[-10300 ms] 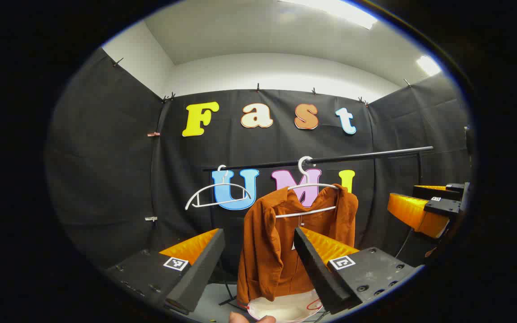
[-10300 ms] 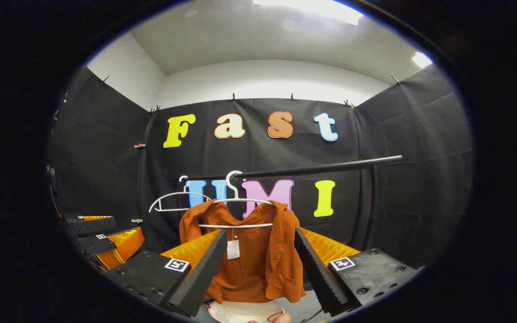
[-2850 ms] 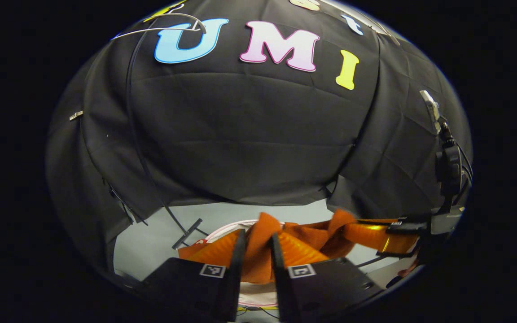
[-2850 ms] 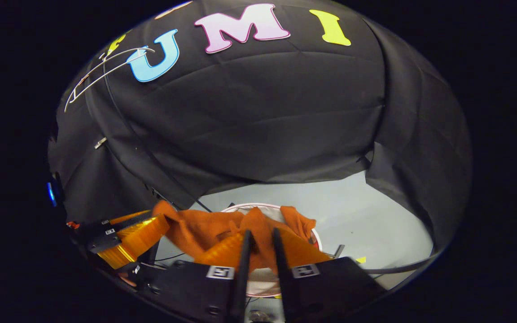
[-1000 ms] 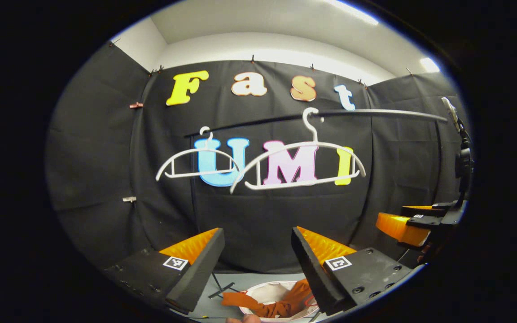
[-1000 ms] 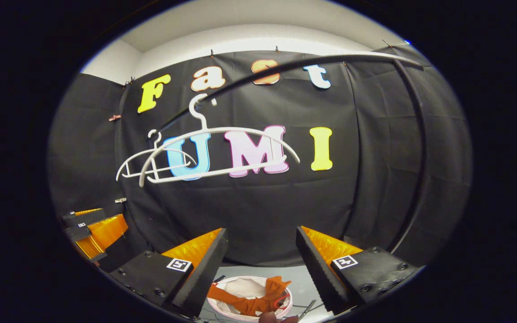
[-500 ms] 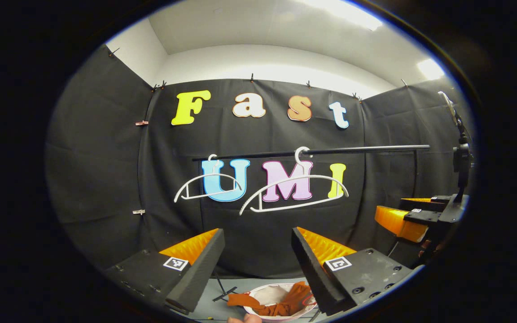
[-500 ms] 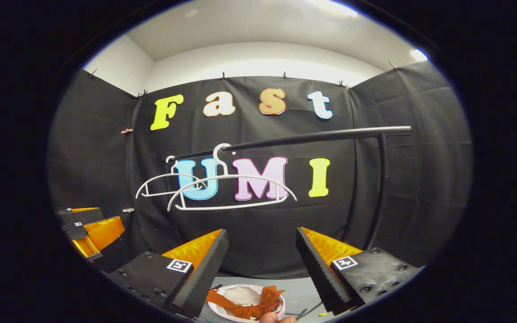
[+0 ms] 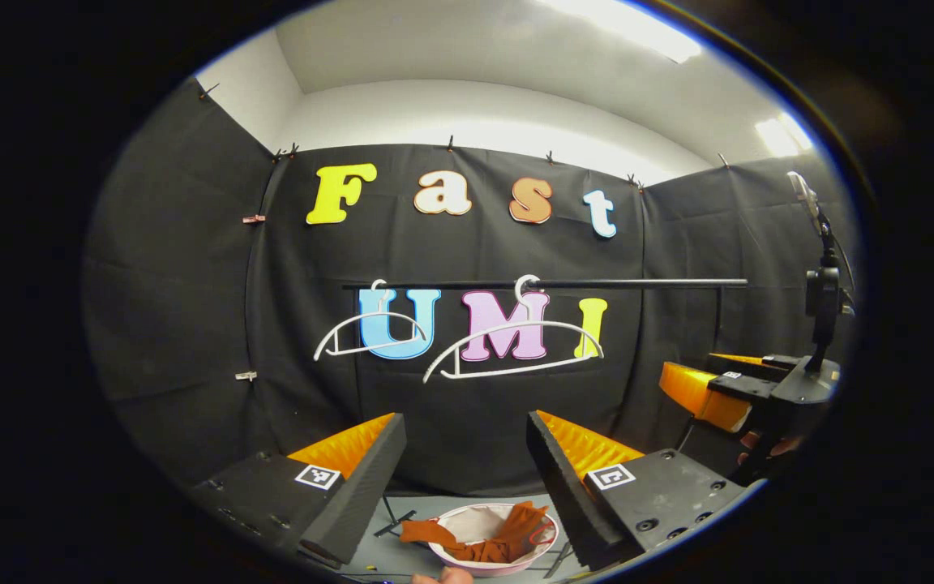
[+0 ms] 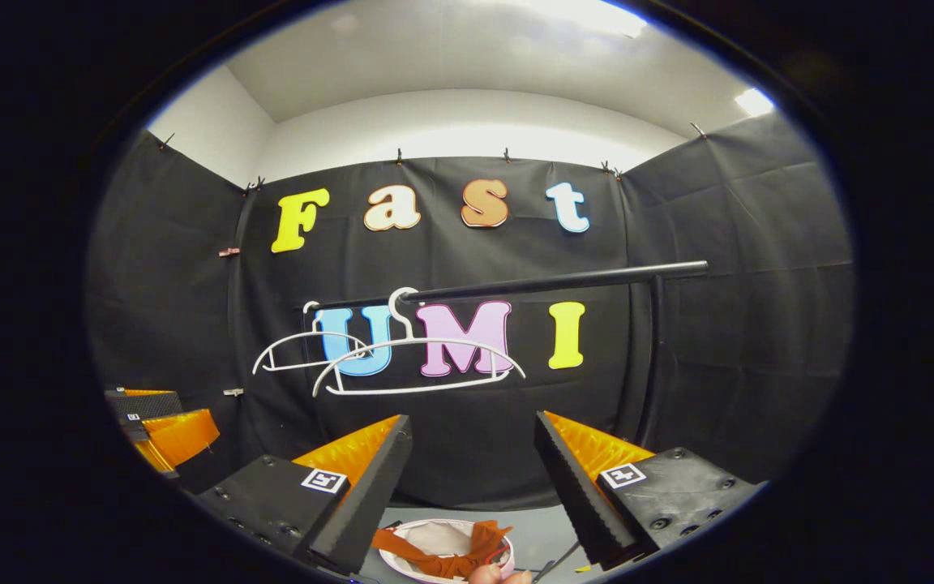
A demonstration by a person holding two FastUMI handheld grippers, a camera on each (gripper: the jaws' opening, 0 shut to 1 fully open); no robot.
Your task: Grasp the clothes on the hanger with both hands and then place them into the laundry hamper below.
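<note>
Jaws of the left gripper (image 9: 467, 487) and right gripper (image 10: 473, 487) spread wide apart, both empty.
The hamper (image 9: 490, 568) on the floor is cut off by the lower edge and partly hidden behind the fingers; the orange garment (image 9: 507, 542) lies crumpled inside, one end draped over the rim. Two bare white hangers (image 9: 514, 350) hang on the black rail (image 9: 637, 284) above.

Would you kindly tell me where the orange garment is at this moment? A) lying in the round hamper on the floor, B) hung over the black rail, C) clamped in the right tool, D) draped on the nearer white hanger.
A: the orange garment lies in the round hamper on the floor, with one part draped over its rim.
</note>
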